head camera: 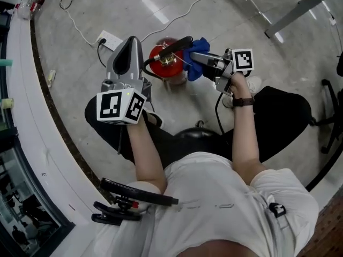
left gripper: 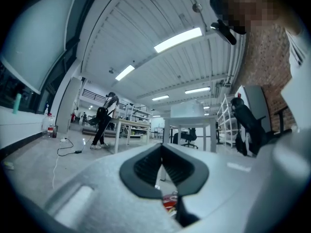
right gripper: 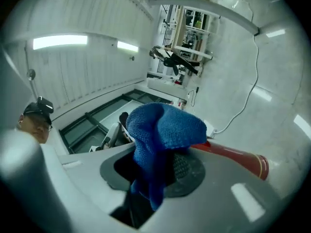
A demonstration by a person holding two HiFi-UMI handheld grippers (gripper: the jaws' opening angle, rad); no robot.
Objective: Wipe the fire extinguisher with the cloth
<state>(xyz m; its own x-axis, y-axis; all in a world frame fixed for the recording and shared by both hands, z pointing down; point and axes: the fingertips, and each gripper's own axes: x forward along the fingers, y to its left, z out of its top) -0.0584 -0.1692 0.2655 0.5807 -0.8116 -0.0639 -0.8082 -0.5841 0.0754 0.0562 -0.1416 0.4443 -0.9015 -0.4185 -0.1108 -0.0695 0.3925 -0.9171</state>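
Observation:
A red fire extinguisher (head camera: 167,60) with a black handle stands on the floor in front of my knees. My right gripper (head camera: 195,59) is shut on a blue cloth (head camera: 199,48), which it holds against the extinguisher's upper right side. In the right gripper view the cloth (right gripper: 163,130) bulges out over the jaws, with the red cylinder (right gripper: 233,154) behind it. My left gripper (head camera: 133,40) hovers just left of the extinguisher. Its pads meet with nothing between them. In the left gripper view a sliver of red extinguisher (left gripper: 170,201) shows below the left gripper (left gripper: 161,152).
A white power strip (head camera: 110,38) with cables lies on the floor behind the left gripper. A white ledge (head camera: 32,122) runs along the left. Metal table legs (head camera: 300,7) stand at the upper right and a chair base (head camera: 328,123) at the right. A black clamp (head camera: 126,201) sits by my hip.

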